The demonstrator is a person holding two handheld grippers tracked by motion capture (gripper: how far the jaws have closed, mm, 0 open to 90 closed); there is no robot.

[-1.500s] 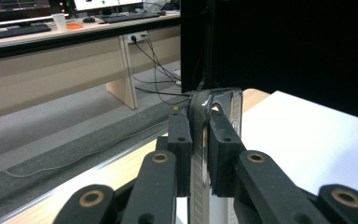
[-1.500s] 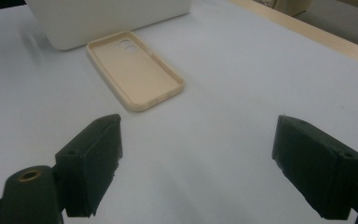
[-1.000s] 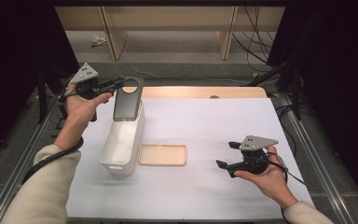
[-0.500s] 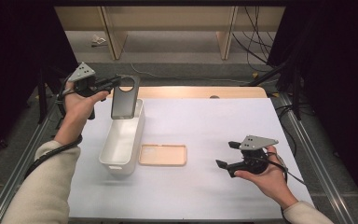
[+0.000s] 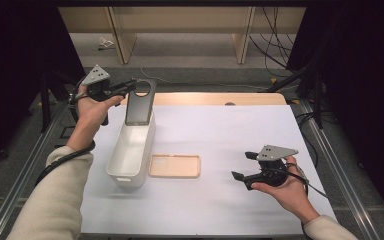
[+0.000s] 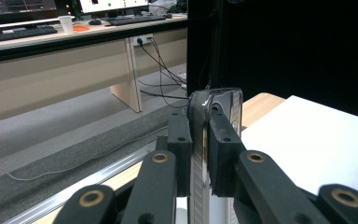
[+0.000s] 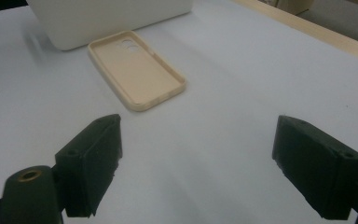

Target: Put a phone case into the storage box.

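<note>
A dark, translucent phone case (image 5: 140, 102) hangs upright over the far end of a white bin (image 5: 130, 150), with my left gripper (image 5: 128, 88) shut on its top edge. Seen along the jaws in the left gripper view, the phone case (image 6: 214, 100) is pinched edge-on in my left gripper (image 6: 198, 140). A beige phone case (image 5: 175, 166) lies flat, open side up, on the white table cover just right of the bin. My right gripper (image 5: 240, 175) hovers open near the table's front right, pointing left at that case. The beige phone case (image 7: 137, 70) lies beyond my right gripper (image 7: 196, 158) in its own view, with the white bin (image 7: 107, 18) behind it.
The white cover (image 5: 240, 130) spreads over a wooden tabletop (image 5: 215, 99) whose far strip shows. Metal rails (image 5: 330, 165) run along both table sides. Table legs (image 5: 242, 37) and cables (image 5: 275, 45) stand on the floor beyond.
My left gripper has lifted the dark case up and slightly back, from inside the bin's far end to above it. The right gripper has stayed put.
</note>
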